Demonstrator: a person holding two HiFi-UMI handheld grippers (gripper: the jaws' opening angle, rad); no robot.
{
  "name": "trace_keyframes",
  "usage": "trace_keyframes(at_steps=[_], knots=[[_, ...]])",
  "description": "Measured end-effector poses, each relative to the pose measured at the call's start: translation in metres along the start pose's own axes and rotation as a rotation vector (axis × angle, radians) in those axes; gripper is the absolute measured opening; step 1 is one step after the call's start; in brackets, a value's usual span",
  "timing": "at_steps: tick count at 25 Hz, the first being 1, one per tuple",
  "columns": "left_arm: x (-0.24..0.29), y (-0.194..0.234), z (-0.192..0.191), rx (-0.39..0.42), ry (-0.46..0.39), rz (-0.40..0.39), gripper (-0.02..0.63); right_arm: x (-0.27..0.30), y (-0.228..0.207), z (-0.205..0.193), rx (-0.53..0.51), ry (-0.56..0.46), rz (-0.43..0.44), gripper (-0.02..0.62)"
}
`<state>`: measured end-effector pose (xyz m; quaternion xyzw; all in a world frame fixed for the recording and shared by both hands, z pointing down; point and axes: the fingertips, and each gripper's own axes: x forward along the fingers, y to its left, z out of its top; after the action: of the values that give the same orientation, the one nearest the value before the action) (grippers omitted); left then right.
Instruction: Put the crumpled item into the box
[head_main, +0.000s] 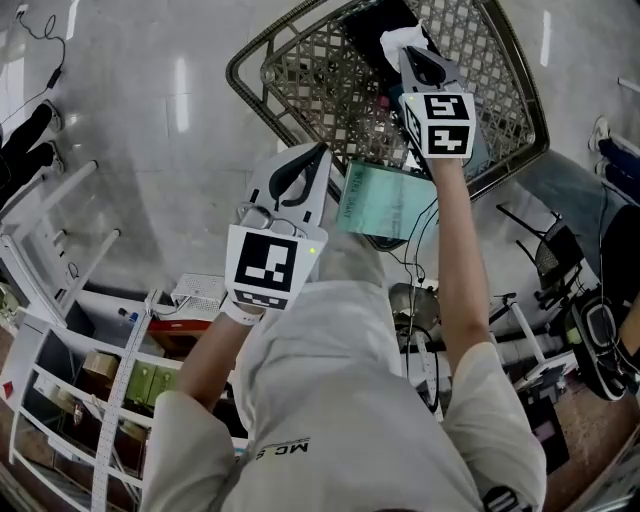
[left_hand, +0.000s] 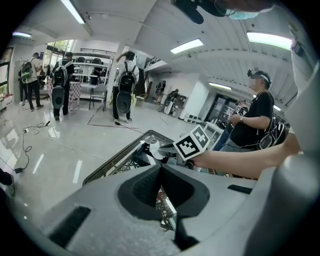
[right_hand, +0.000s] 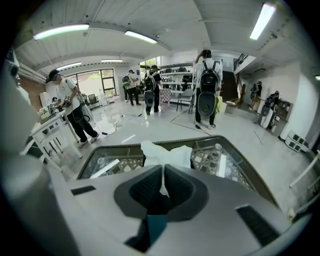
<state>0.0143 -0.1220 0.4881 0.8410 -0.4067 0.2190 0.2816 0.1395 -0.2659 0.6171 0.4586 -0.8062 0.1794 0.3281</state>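
The right gripper (head_main: 412, 58) pinches the crumpled white item (right_hand: 165, 151) (paper or tissue, seemingly) at its tips, above the lattice box (head_main: 320, 95). The left gripper (head_main: 318, 153), beside that box, is pressed together, empty.

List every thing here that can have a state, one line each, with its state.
Left tongs: shut, empty.
Right tongs: shut on paper.
Paper: crumpled, held over the basket.
Basket: open-topped, with other things inside.
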Motion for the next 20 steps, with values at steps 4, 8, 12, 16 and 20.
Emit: trace_keyframes(at_steps=[4,8,12,16,20], knots=[[0.001,0.0,-0.007,-0.013,0.008,-0.003,0.023,0.011,-0.002,-0.018,-0.032,0.094,-0.004,0.03],[0.003,0.0,-0.008,-0.012,0.012,-0.009,0.025,0.014,-0.004,-0.024,-0.02,0.123,-0.013,0.041],[0.004,0.0,-0.006,-0.004,0.006,-0.014,0.023,0.01,-0.001,-0.021,-0.016,0.115,-0.016,0.059],[0.002,-0.001,-0.003,0.0,-0.002,-0.011,0.023,0.002,-0.006,-0.018,-0.013,0.096,-0.024,0.079],[-0.005,-0.007,0.0,0.015,-0.004,-0.017,0.023,-0.013,-0.006,-0.013,0.018,0.053,-0.041,0.049]])
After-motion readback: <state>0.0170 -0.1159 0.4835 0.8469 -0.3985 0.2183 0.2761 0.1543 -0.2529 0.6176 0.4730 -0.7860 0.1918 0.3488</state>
